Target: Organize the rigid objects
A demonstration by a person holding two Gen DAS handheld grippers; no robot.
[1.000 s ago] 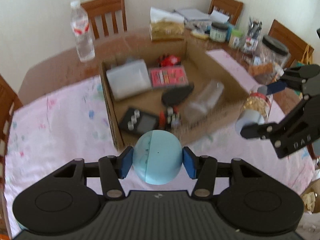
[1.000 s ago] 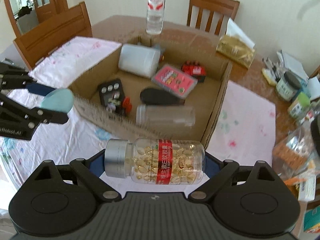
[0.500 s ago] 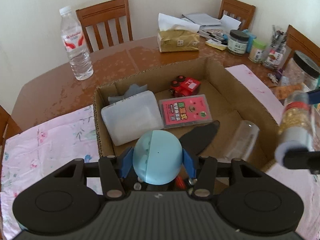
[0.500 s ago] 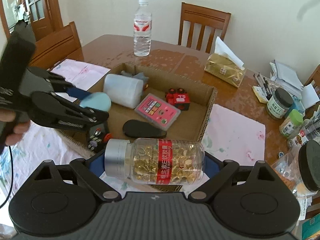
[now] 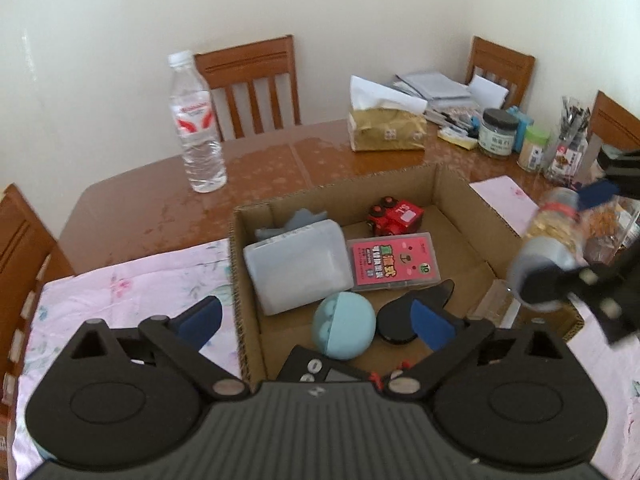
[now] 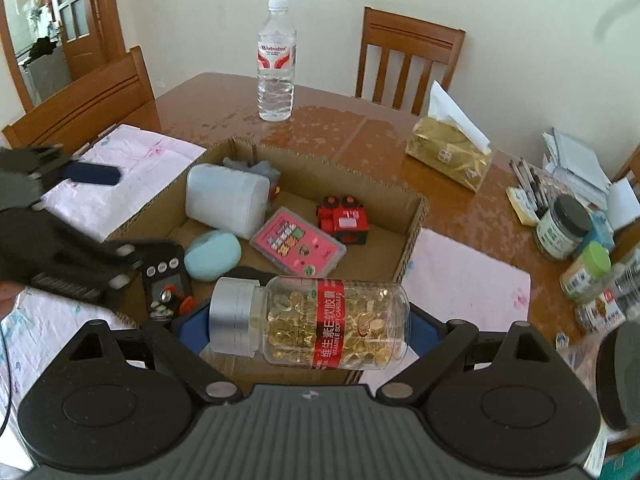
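An open cardboard box (image 5: 237,264) sits on the table and holds a white plastic container (image 5: 296,268), a pink card case (image 5: 394,260), a red toy (image 5: 396,216) and a black case (image 5: 396,322). A light-blue round case (image 5: 344,326) lies on the box floor near its front. My left gripper (image 5: 316,316) hangs over it with its jaws opening, and the pads are well clear of the case. My right gripper (image 6: 308,324) is shut on a clear capsule bottle (image 6: 320,320) with a silver cap, held sideways above the box's near right corner.
A water bottle (image 5: 196,128) stands behind the box and a gold tissue box (image 5: 386,130) is at the back right. Jars and papers (image 5: 498,132) crowd the right end. Pink cloths (image 5: 140,288) flank the box. Wooden chairs ring the table.
The left jaws went from shut on the blue case to wide apart, and the case now rests in the box. Both grippers moved forward over the box.
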